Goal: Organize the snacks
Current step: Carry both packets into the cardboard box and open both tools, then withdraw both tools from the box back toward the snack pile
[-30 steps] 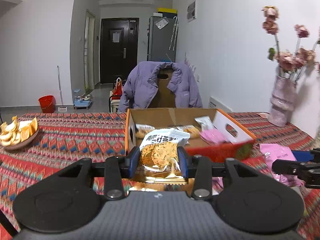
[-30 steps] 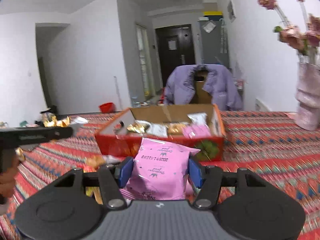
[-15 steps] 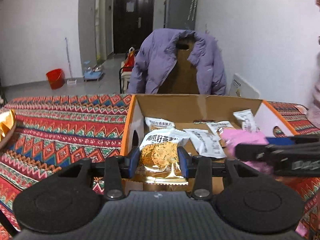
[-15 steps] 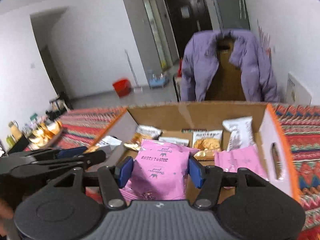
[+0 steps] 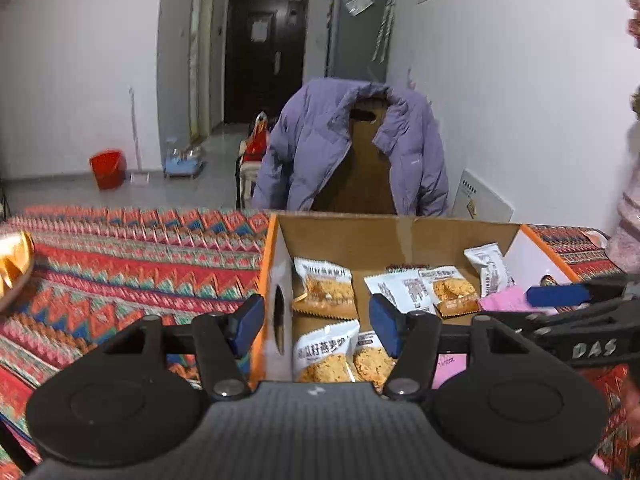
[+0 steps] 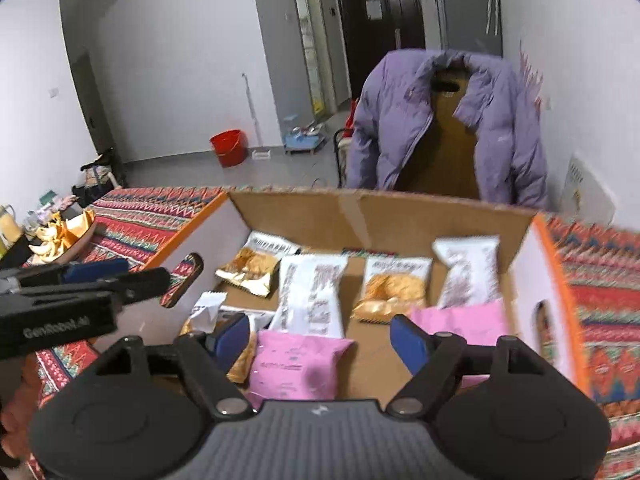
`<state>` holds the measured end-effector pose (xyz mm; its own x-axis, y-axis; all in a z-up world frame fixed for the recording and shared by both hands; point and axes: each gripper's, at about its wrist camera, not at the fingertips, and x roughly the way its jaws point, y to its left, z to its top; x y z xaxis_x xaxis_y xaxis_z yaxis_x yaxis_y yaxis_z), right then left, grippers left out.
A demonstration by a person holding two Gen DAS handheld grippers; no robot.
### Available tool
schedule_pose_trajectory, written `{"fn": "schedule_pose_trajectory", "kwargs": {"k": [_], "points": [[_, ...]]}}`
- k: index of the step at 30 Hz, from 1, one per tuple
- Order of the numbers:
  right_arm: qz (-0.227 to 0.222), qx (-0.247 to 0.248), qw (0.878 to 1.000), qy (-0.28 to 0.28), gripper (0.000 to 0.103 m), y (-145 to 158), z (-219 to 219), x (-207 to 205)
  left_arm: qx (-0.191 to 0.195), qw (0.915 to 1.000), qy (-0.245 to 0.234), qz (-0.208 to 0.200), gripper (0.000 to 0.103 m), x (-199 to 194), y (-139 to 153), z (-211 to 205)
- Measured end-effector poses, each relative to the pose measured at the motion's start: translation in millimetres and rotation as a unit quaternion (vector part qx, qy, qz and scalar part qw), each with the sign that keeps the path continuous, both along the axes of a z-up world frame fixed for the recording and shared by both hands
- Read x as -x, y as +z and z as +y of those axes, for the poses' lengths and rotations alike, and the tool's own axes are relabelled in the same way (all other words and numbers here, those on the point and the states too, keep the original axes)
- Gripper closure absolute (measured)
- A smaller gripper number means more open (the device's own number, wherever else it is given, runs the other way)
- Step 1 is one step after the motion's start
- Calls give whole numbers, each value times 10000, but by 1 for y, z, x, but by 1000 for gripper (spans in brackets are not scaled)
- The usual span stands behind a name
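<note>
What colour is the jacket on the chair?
Purple; the jacket shows best in the right wrist view.

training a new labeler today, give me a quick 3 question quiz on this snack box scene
1. True or false: the pink packet lies inside the box.
2. Is the left gripper pressing on the oat packet? A yes, B no.
3. What hangs over the chair behind the box?

Key: 1 true. 2 B: its jaws are opening, pads clear. 3 a purple jacket.
</note>
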<state>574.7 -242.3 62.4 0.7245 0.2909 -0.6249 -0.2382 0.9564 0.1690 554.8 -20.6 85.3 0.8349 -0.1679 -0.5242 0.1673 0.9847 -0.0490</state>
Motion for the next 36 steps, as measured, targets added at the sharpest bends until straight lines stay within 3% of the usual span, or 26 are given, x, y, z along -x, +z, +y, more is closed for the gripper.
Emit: {"fn": "schedule_pose_trajectory", "kwargs": {"k": [7,13,19,22,26,29,36], "points": [[-338,227,9991,-147,16,29,-24,52,-69,9994,-209,-266,31,52,26,16],[-752,169,9969,-183,7,41,-39,127,-172,9981,-82,-591,19,117,38,33],[-1013,-269,9945,91,0,41,-42,210,-4,9964,88,-845,15,201,28,49],[-1234,-165,9921,164,0,36,-31,248,65,9964,-4,-840,13,237,21,53],[-1504,154,9885,65,0,27,-19,290,-130,9961,-136,-867,12,277,17,54],[-1448,122,9894,-79,0,18,-15,315,-287,9941,-133,-1034,10,303,17,57],[-1186,81,9927,-224,0,-3,-12,352,-197,9941,-348,-1011,8,334,8,58]]}}
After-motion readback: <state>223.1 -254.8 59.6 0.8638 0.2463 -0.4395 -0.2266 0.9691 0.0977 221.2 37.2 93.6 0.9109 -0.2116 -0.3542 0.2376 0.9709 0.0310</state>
